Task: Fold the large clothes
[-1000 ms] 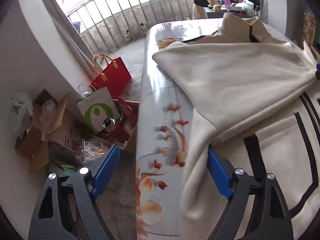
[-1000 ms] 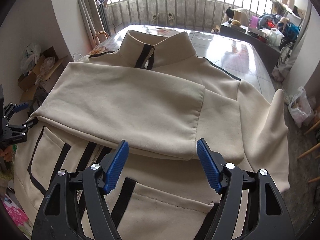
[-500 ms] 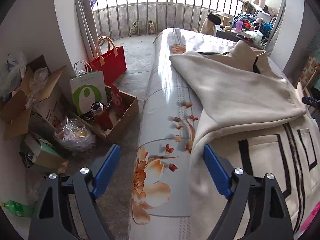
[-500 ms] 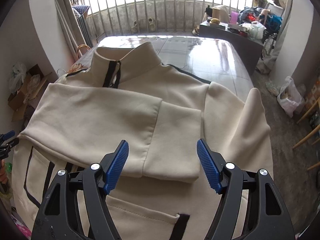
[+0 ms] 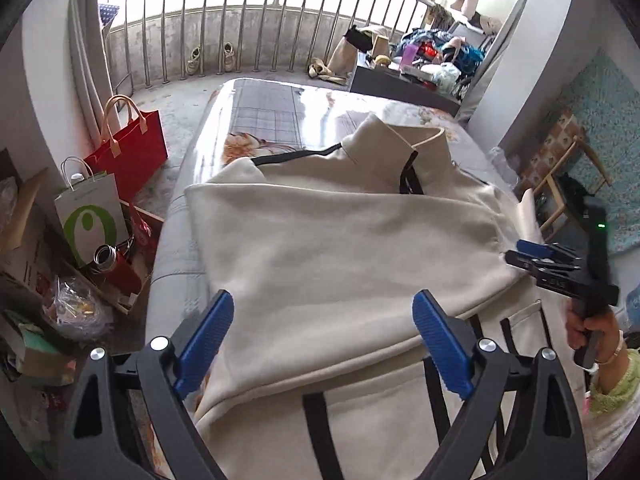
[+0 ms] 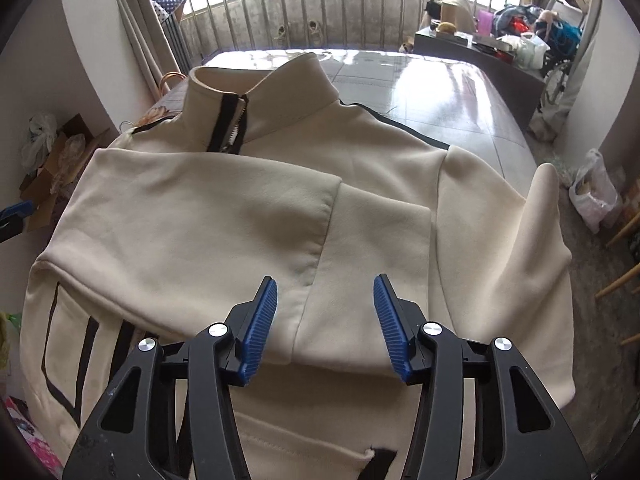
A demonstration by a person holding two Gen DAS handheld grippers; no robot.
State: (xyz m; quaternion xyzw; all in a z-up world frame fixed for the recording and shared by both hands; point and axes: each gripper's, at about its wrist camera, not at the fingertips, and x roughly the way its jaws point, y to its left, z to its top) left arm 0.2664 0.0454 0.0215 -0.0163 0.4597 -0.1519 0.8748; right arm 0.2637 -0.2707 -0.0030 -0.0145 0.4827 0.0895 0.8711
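Observation:
A cream jacket (image 6: 248,216) with black stripes and a zipped stand collar (image 6: 256,100) lies face up on the table. One sleeve (image 5: 332,248) is folded across its chest, its cuff (image 6: 372,256) ending near the middle. The other sleeve (image 6: 536,240) droops over the table's right edge. My left gripper (image 5: 324,340) hovers above the folded sleeve, its jaws opening, with nothing between them. My right gripper (image 6: 326,328) hangs over the cuff with its jaws closing, pads clear of the cloth. It also shows as the right gripper (image 5: 536,256) in a hand at the jacket's right side.
The glossy floral table (image 5: 280,112) runs toward a balcony railing (image 6: 340,12). On the floor at the left stand a red bag (image 5: 132,148), a white bag (image 5: 90,216) and cardboard boxes (image 5: 24,240). A dark cabinet (image 6: 480,60) with clutter and a plastic bag (image 6: 596,192) are at the right.
The left gripper rose and swung from the table's left edge to over the jacket, jaws a little wider. The right gripper shifted toward the cuff and its jaws narrowed.

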